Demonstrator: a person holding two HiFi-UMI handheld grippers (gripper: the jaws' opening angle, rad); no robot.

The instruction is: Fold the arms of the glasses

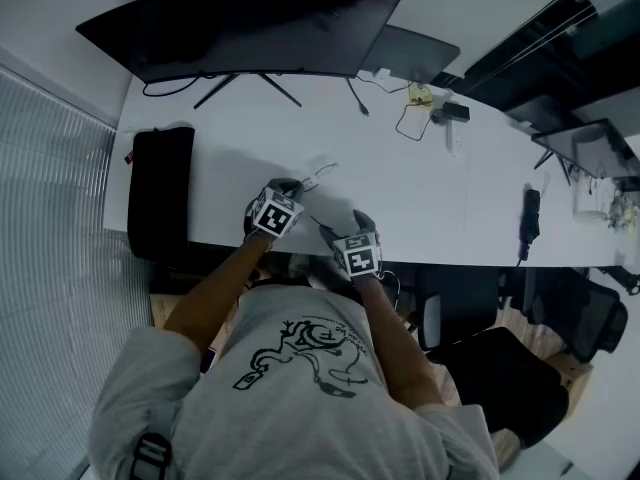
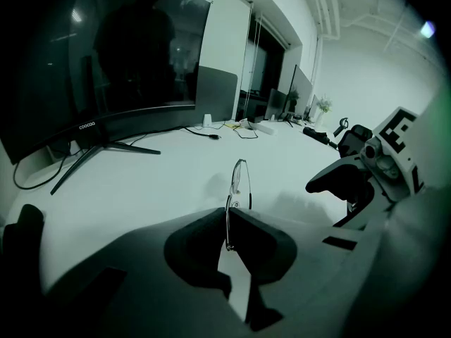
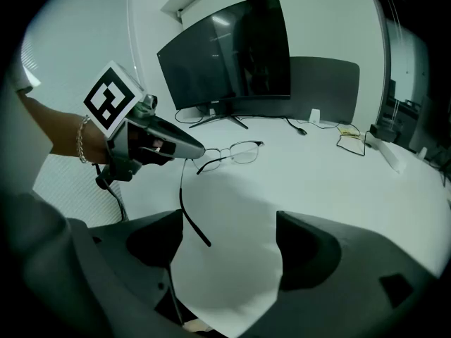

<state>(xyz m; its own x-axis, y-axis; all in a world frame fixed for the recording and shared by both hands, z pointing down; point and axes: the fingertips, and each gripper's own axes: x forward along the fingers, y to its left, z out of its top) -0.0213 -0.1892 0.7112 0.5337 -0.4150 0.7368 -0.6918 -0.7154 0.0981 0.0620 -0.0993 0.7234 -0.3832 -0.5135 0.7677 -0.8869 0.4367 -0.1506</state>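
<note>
Thin metal-rimmed glasses [image 3: 239, 151] are held just above the white desk [image 1: 430, 188], near its front edge. My left gripper [image 2: 229, 213] is shut on the frame, whose wire runs edge-on between the pads, lenses [image 2: 238, 178] pointing away. In the right gripper view the left gripper [image 3: 189, 149] grips the frame at one end of the lenses. One arm [image 3: 192, 220] hangs unfolded from there towards me. My right gripper [image 3: 225, 241] is open wide; that arm's tip lies between its jaws, close to the left one, with nothing pressing on it. In the head view both grippers [image 1: 298, 186] [image 1: 338, 230] sit side by side.
A large curved monitor [image 1: 240, 28] stands at the back of the desk, a second dark screen [image 1: 410, 53] beside it. A black pad [image 1: 160, 203] lies at the left end. Cables and small items [image 1: 425, 103] sit back right, and a black device [image 1: 530, 218] at the right.
</note>
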